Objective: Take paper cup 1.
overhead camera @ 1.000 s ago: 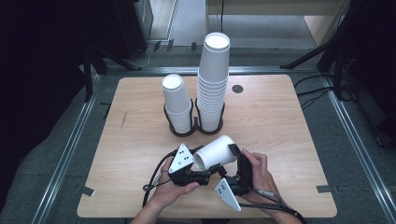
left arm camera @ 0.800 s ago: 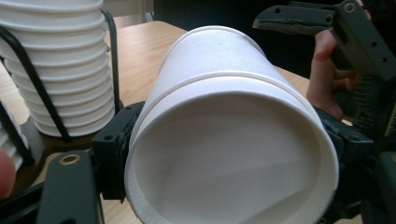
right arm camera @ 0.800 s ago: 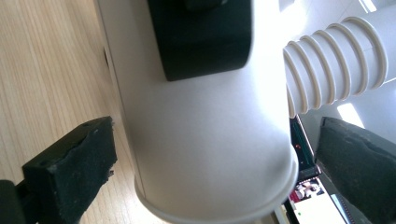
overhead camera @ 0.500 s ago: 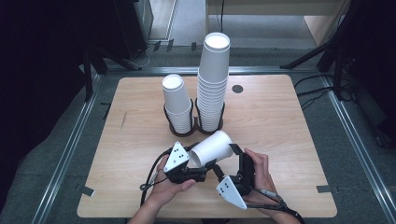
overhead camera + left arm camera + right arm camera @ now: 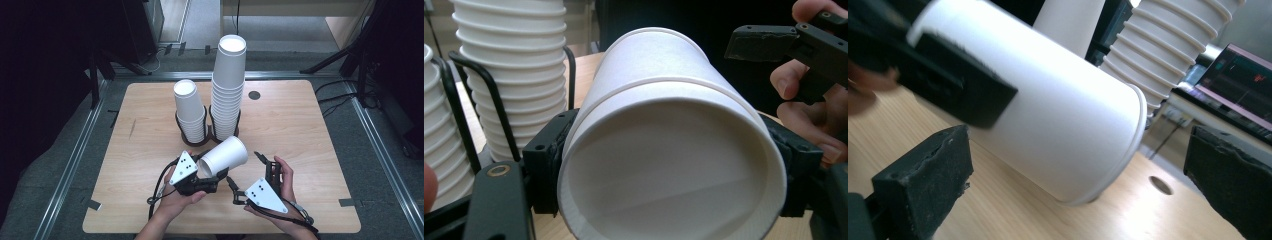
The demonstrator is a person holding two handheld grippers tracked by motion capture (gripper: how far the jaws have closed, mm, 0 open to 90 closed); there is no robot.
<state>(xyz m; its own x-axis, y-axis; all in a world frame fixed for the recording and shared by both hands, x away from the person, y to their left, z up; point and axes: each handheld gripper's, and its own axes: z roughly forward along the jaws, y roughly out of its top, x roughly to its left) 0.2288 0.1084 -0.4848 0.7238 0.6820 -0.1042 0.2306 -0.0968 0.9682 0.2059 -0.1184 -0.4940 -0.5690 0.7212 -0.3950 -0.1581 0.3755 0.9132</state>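
the wooden desk (image 5: 310, 130) carries everything, with a small dark round hole (image 5: 254, 95) near its far edge. toward the far middle stands the tall stack of white paper cups (image 5: 228, 85), upright in a black wire holder, and just beside it on the left the short stack of paper cups (image 5: 189, 110) in its own wire ring (image 5: 192, 139). near the desk's near edge, about the middle, a single white paper cup (image 5: 224, 156) lies tilted on its side above the desk, its closed bottom pointing up toward the far right. the left gripper (image 5: 202, 181) is clenched on that cup near its rim; in the left gripper view the black pads press both sides of the cup (image 5: 674, 150), whose open mouth faces the camera. the right gripper (image 5: 246, 175) sits just to the right of the cup, jaws spread wide and grasping nothing; in the right gripper view the cup (image 5: 1048, 110) lies ahead between its two black jaws, clear of both.
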